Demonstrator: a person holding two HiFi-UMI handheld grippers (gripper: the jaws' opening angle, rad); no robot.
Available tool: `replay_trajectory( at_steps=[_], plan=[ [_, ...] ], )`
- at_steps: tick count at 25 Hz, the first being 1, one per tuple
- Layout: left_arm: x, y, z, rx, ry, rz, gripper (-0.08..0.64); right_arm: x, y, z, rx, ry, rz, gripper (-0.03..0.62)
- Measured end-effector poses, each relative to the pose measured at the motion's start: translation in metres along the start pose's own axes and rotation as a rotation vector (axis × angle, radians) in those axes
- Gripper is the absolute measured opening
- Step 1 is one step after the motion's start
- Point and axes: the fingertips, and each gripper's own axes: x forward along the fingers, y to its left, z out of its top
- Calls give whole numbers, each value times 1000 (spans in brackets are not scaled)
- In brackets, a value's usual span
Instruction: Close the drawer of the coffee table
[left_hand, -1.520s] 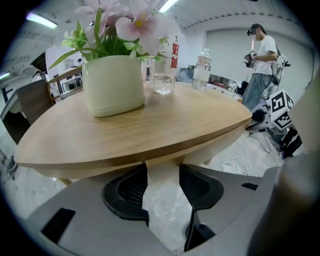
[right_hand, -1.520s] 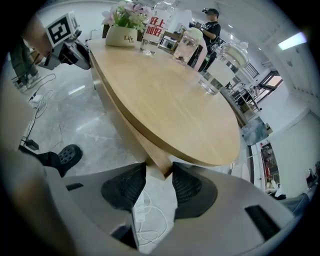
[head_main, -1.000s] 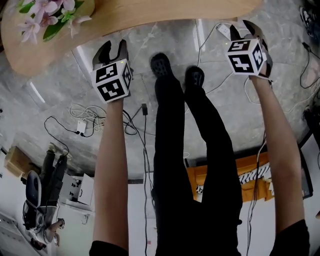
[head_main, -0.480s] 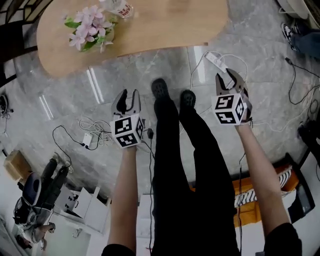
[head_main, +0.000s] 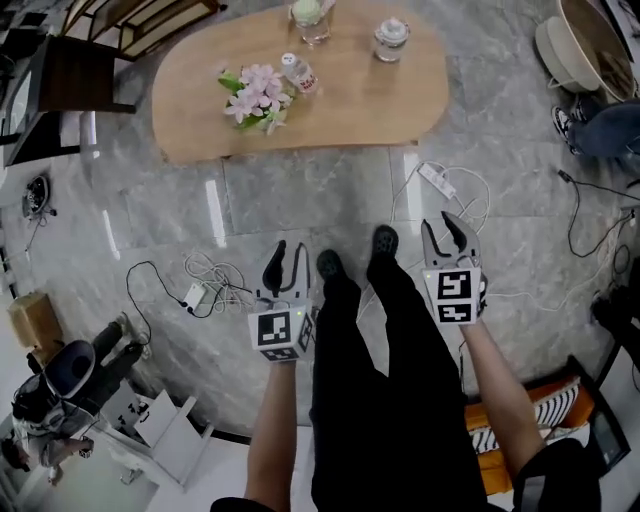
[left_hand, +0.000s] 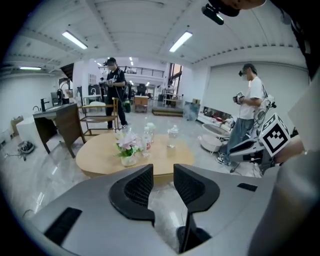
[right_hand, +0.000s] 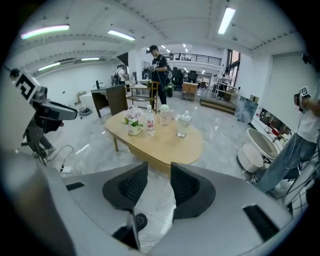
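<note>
The oval wooden coffee table (head_main: 340, 110) stands ahead of me on the grey marble floor; it also shows past the jaws in the left gripper view (left_hand: 100, 155) and the right gripper view (right_hand: 165, 145). From here I cannot make out its drawer. My left gripper (head_main: 289, 252) hangs over the floor beside my left foot, well short of the table; its jaws are closing with nothing between them (left_hand: 163, 172). My right gripper (head_main: 441, 228) is level with it by my right foot, jaws apart and empty (right_hand: 159, 170).
On the table stand a vase of pink flowers (head_main: 255, 98), a bottle (head_main: 297, 72) and a glass jar (head_main: 390, 35). Cables (head_main: 215, 275) and a power strip (head_main: 437, 180) lie on the floor. A dark chair (head_main: 85, 75) stands left; a person (left_hand: 250, 105) stands right.
Both grippers have pulled back from the table's edge toward my feet and risen. The whole table is now in view. The left jaws have narrowed.
</note>
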Motion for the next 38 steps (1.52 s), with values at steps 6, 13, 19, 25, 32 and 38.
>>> replay_trajectory(
  at_steps=[6, 13, 19, 25, 32, 38],
  plan=[
    [-77, -8, 28, -33, -73, -41, 126, -74, 26, 40, 75, -99, 8, 139],
    [-183, 0, 41, -40, -198, -107, 115, -178, 79, 79, 97, -263, -54, 107],
    [-288, 21, 44, -10, -304, -137, 86, -278, 154, 105, 91, -407, -73, 76],
    [-358, 26, 51, 17, -403, -175, 51, -354, 210, 110, 105, -518, -50, 26],
    [-411, 14, 59, 28, -457, -249, 14, -415, 255, 102, 110, -597, 6, 12],
    [-435, 0, 61, 29, -475, -283, 12, -439, 257, 92, 147, -627, 6, 12]
  ],
)
